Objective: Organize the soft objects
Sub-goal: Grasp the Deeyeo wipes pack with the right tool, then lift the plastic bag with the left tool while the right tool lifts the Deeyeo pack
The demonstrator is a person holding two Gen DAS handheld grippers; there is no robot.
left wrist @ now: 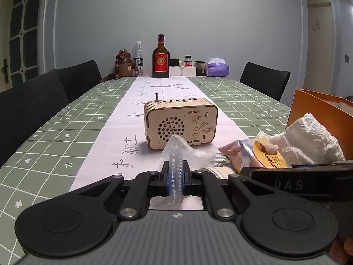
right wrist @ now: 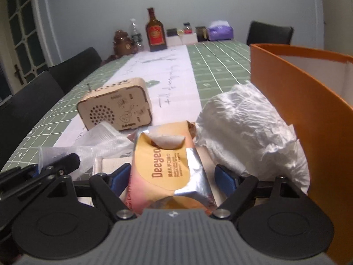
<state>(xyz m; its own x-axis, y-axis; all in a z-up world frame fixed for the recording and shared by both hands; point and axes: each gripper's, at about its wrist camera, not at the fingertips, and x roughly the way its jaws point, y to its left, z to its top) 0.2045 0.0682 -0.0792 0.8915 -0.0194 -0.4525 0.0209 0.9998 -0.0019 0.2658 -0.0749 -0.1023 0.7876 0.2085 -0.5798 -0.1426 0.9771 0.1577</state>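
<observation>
The left tool (left wrist: pixel 175 172) is closed tight on a clear mesh-like plastic wrap (left wrist: pixel 176 152), whose bunched length runs straight forward between its fingers toward the wooden radio (left wrist: pixel 181 122) standing on the white runner down the middle of the table (left wrist: pixel 55 132). The right tool (right wrist: pixel 172 176) stands wide open, its blue pads on either side of a torn Deeyeo packet (right wrist: pixel 165 163); whether the pads touch the packet cannot be told. The packet's long axis runs forward along the fingers, torn mouth at the far end. Just beyond it to the right lies a crumpled white plastic bag (right wrist: pixel 247 132), resting against the wall of the orange box (right wrist: pixel 286 84) near the table's right edge. The box lies right of both tools and nearer the right one, so the packet would likely travel rightward and over that wall.
</observation>
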